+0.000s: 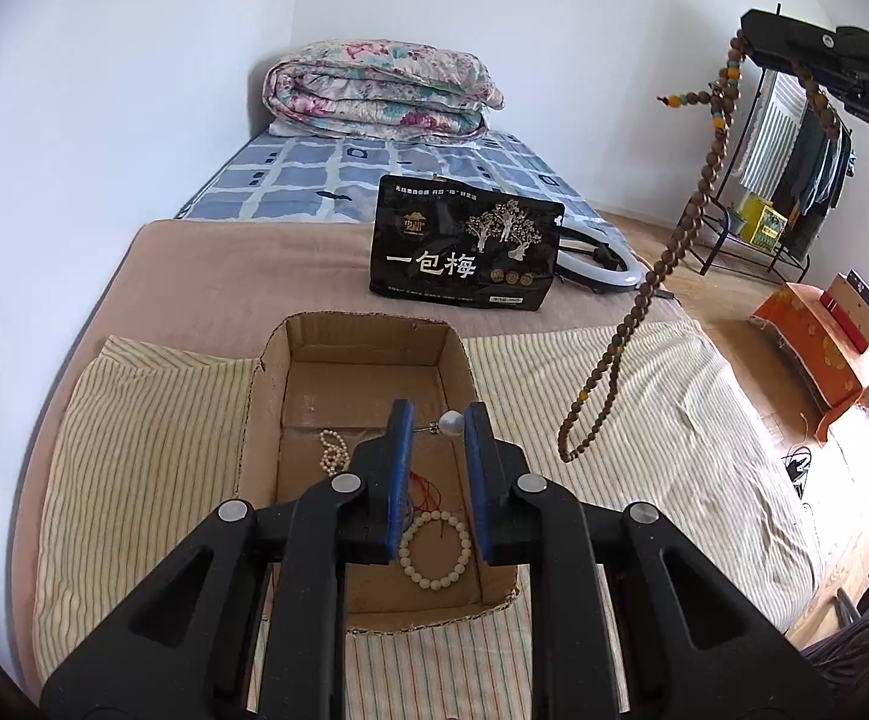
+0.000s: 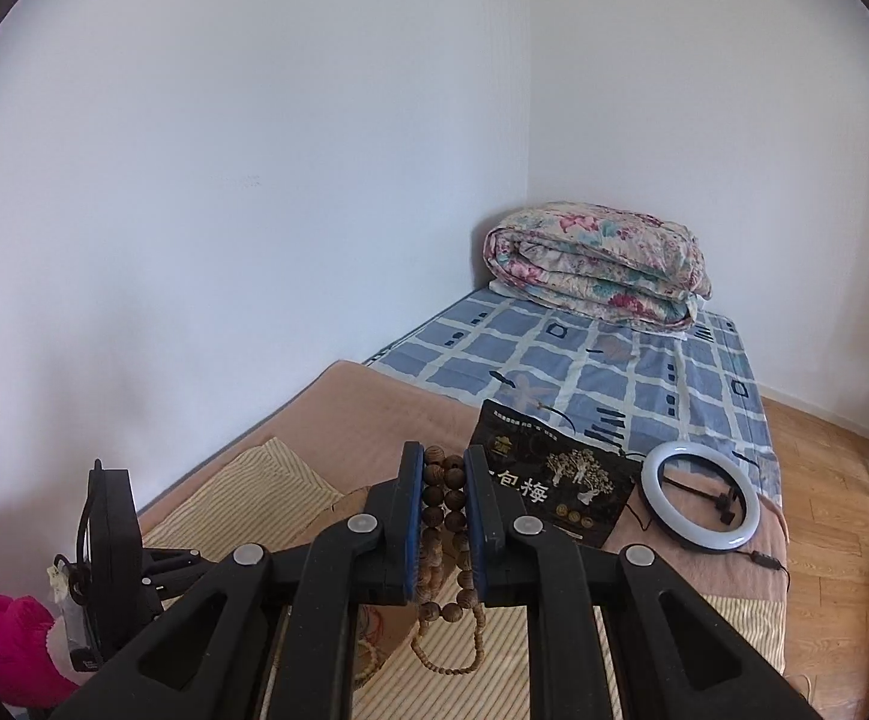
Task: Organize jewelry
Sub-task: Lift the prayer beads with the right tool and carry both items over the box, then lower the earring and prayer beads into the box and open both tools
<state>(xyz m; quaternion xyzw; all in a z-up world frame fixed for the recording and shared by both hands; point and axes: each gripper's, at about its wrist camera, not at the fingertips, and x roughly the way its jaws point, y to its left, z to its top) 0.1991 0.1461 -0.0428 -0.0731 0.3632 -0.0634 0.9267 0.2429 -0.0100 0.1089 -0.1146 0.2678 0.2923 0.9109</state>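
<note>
While both tongs work over the bed (image 1: 206, 252), each carries one piece of jewelry. Left tongs (image 1: 438, 420): tips parted, with a pearl earring (image 1: 451, 423) between them, the pearl touching the right-hand pad and its thin post reaching toward the left-hand pad. Whether the pads truly pinch it or it only rests against one pad, I cannot tell. The tips sit directly above the open cardboard box (image 1: 368, 348), so I judge this piece is positioned for dropping in.

Below and behind those tips, on the box floor: a cream bead bracelet (image 1: 434, 549), a strand of small pearls (image 1: 331, 450) to the left, and a red cord (image 1: 425, 489) between them. The box appears to serve as the collecting place.

Right tongs (image 2: 443, 480): clenched on a wooden bead necklace (image 2: 449, 516), several strands bunched between the pads, the remainder looping down beneath the tips. In the left wrist view the same necklace (image 1: 644, 294) hangs long and free from the right tongs (image 1: 794, 54), up and to the right of the left tongs, well apart from the box and over the striped sheet (image 1: 644, 420). Held high, probably so the loop clears the bedding and stays untangled.

Beyond both tips: a black snack bag (image 1: 464, 246) and a ring light (image 2: 701, 498) beside it.
</note>
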